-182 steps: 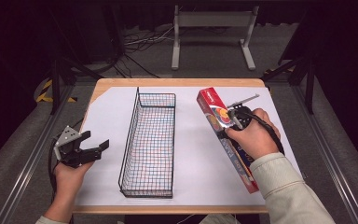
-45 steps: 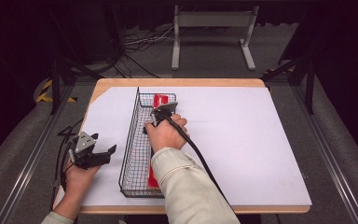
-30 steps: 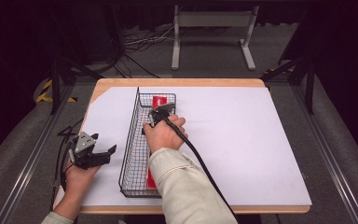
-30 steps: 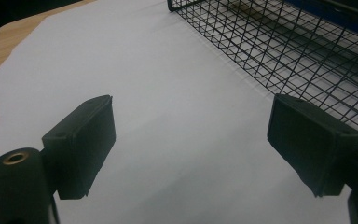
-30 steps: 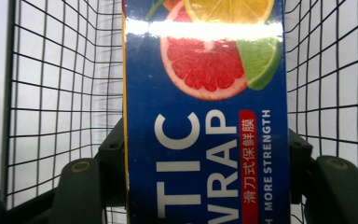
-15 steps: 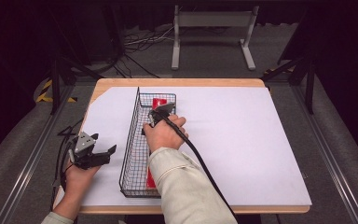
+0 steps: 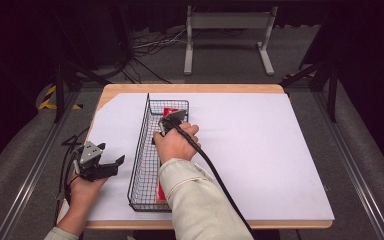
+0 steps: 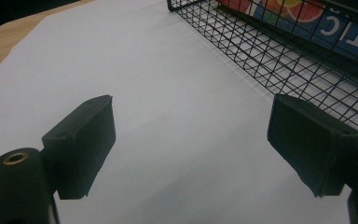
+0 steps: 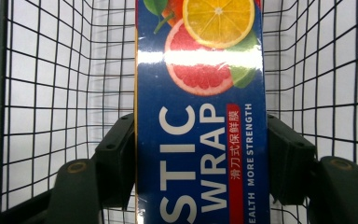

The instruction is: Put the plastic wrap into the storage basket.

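A long box of plastic wrap (image 9: 200,93), blue and red with citrus pictures, lies lengthwise inside the black wire basket (image 7: 139,150). Its red end (image 7: 171,111) pokes out beyond my right hand. My right gripper (image 9: 200,154) reaches down into the basket (image 9: 46,93) and straddles the box. Its jaws have just been opening a little, and the pads (image 9: 116,158) now sit close beside the box's sides without pressing. My left gripper (image 7: 114,166) hovers over the white sheet, left of the basket. It is open, with bare paper between its pads (image 8: 81,140).
A white sheet (image 7: 260,150) covers most of the wooden table (image 7: 190,88); its right half is bare. The basket (image 8: 284,60) stands close to the left gripper's right pad. Cables trail from both grippers. A white metal stand (image 7: 227,30) sits on the floor beyond the table.
Six seconds ago the right gripper held the box on the table's right side; the box now lies in the basket. Over the last second neither hand has visibly moved.
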